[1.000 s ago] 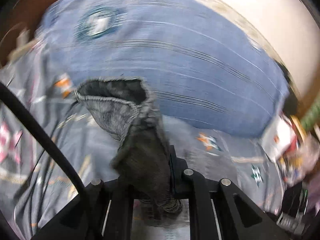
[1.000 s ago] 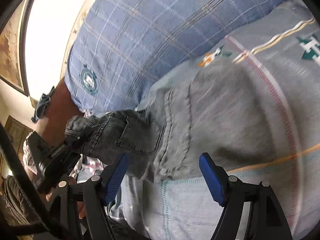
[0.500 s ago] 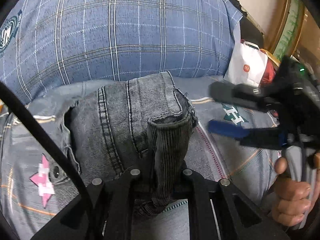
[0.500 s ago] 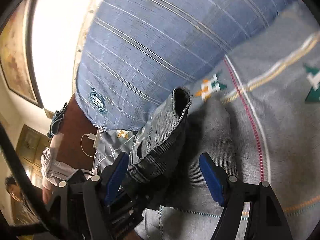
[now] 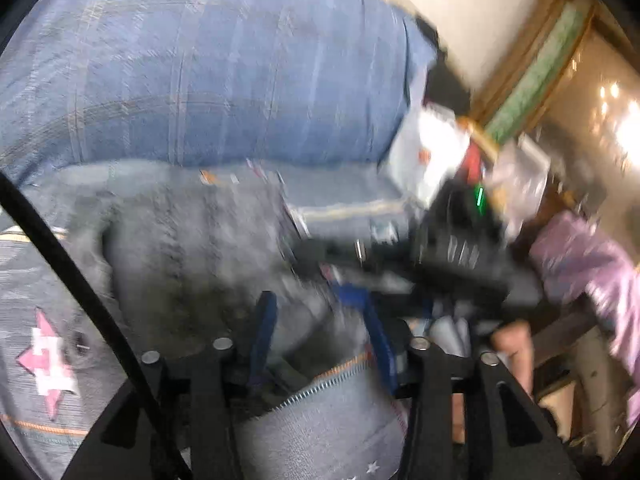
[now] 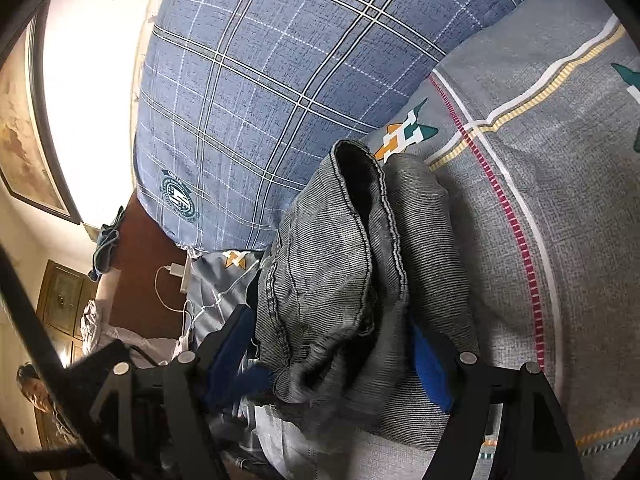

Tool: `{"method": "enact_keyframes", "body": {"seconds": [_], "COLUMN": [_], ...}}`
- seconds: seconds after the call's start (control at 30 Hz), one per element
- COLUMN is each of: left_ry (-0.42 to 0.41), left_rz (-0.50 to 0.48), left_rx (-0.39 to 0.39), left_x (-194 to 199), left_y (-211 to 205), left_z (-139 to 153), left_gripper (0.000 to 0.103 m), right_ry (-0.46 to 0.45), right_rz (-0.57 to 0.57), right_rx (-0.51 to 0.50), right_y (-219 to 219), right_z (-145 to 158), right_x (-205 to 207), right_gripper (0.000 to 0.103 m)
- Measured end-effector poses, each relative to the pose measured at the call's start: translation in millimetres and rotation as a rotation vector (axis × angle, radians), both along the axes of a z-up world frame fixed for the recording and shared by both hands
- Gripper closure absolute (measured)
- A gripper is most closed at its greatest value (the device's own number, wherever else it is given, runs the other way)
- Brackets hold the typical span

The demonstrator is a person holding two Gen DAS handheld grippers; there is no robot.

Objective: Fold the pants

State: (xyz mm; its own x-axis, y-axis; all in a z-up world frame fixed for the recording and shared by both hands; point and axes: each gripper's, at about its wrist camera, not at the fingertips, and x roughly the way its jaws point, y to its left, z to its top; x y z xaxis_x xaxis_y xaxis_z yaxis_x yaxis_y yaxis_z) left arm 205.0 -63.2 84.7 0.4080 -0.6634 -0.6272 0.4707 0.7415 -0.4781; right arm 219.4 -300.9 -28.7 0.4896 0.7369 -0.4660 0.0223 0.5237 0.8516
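Grey denim pants (image 6: 340, 264) lie bunched on the patterned bed sheet (image 6: 560, 184), with an open leg hem raised toward the pillow. My right gripper (image 6: 332, 356) is open, its blue pads on either side of the bunched fabric. In the blurred left wrist view the pants (image 5: 192, 256) spread across the sheet. My left gripper (image 5: 320, 340) is open with its blue pads apart over the fabric's near edge. The right gripper body (image 5: 452, 240) shows at the right there, held by a hand.
A large blue plaid pillow (image 6: 288, 80) lies behind the pants. A white bag (image 5: 432, 156) and clutter sit at the bed's right end. A charger and white cable (image 6: 172, 280) lie at the left by a wooden headboard.
My left gripper has let go of the pants leg and opened. The leg now lies between my right gripper's open pads. The left view swung right and is blurred.
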Motion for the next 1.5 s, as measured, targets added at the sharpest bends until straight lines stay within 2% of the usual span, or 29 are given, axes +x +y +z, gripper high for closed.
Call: {"method": "enact_keyframes", "body": {"seconds": [0.03, 0.1, 0.13, 0.17, 0.2, 0.23, 0.27, 0.33, 0.37, 0.4, 0.43, 0.47, 0.53, 0.6, 0.7, 0.73, 0.77, 0.83, 0.93, 1.03, 1.13, 1.2, 1.23, 1.33, 1.43, 1.5], "left_ry": [0.001, 0.008, 0.009, 0.009, 0.015, 0.030, 0.074, 0.163, 0.222, 0.287, 0.358, 0.394, 0.415, 0.442, 0.432, 0.430, 0.434, 0.446, 0.466, 0.483, 0.493, 0.481, 0.479, 0.464, 0.489, 0.498], "left_rz": [0.019, 0.096, 0.145, 0.210, 0.275, 0.298, 0.328, 0.360, 0.367, 0.376, 0.399, 0.411, 0.417, 0.401, 0.390, 0.385, 0.383, 0.383, 0.385, 0.388, 0.389, 0.376, 0.364, 0.357, 0.382, 0.388], "left_rx": [-0.023, -0.050, -0.026, 0.022, 0.069, 0.077, 0.057, -0.012, -0.054, -0.071, -0.052, -0.031, -0.033, -0.051, -0.035, -0.027, -0.031, -0.045, -0.064, -0.080, -0.109, -0.127, -0.138, -0.120, -0.112, -0.142], "left_x": [2, 8, 12, 17, 24, 28, 36, 46, 52, 57, 62, 67, 67, 66, 65, 65, 65, 69, 73, 75, 77, 74, 73, 72, 74, 74], "left_y": [11, 38, 48, 59, 71, 78, 92, 108, 116, 122, 125, 125, 126, 123, 118, 116, 115, 118, 118, 118, 116, 115, 115, 111, 112, 114], "left_z": [5, 14, 14, 14, 10, 5, -5, -23, -33, -44, -56, -65, -75, -81, -81, -81, -82, -82, -89, -97, -103, -99, -94, -89, -101, -104], "left_gripper": [0.048, 0.047, 0.046, 0.043, 0.043, 0.043, 0.043, 0.043, 0.043, 0.043, 0.043, 0.043, 0.043, 0.043, 0.041, 0.038, 0.038, 0.037, 0.034, 0.033, 0.034, 0.048, 0.054, 0.053, 0.043, 0.047], "right_ry": [-0.002, -0.019, -0.025, -0.032, -0.039, -0.033, -0.011, -0.028, -0.042, -0.051, -0.060, -0.048, 0.020, 0.067, 0.058, 0.041, 0.024, 0.014, 0.028, 0.086, 0.142, 0.159, 0.158, 0.133, 0.132, 0.148], "right_rz": [0.007, 0.036, 0.044, 0.050, 0.061, 0.069, 0.080, 0.070, 0.048, 0.032, 0.008, -0.018, -0.019, -0.011, -0.062, -0.083, -0.123, -0.192, -0.196, -0.182, -0.155, -0.123, -0.108, -0.070, -0.046, -0.062], "right_rx": [-0.010, -0.061, -0.117, -0.177, -0.250, -0.319, -0.400, -0.424, -0.439, -0.443, -0.447, -0.463, -0.520, -0.532, -0.411, -0.383, -0.372, -0.402, -0.390, -0.370, -0.269, -0.250, -0.250, -0.346, -0.427, -0.443], "right_y": [2, 11, 17, 22, 29, 35, 43, 43, 40, 37, 33, 28, 28, 26, 10, 5, -3, -15, -27, -33, -33, -23, -17, 0, 10, 15], "right_z": [1, 4, 7, 10, 14, 17, 20, 33, 42, 47, 50, 47, 27, 8, 11, 16, 25, 37, 37, 21, 0, -8, -10, -7, -8, -11], "right_x": [-1, -7, -8, -9, -10, -9, -8, -18, -26, -32, -38, -42, -36, -33, -44, -48, -55, -64, -63, -49, -38, -30, -27, -26, -25, -23], "right_gripper": [0.025, 0.025, 0.025, 0.030, 0.039, 0.067, 0.079, 0.087, 0.087, 0.087, 0.087, 0.087, 0.087, 0.082, 0.068, 0.052, 0.030, 0.016, 0.016, 0.016, 0.016, 0.021, 0.034, 0.040, 0.038, 0.036]}}
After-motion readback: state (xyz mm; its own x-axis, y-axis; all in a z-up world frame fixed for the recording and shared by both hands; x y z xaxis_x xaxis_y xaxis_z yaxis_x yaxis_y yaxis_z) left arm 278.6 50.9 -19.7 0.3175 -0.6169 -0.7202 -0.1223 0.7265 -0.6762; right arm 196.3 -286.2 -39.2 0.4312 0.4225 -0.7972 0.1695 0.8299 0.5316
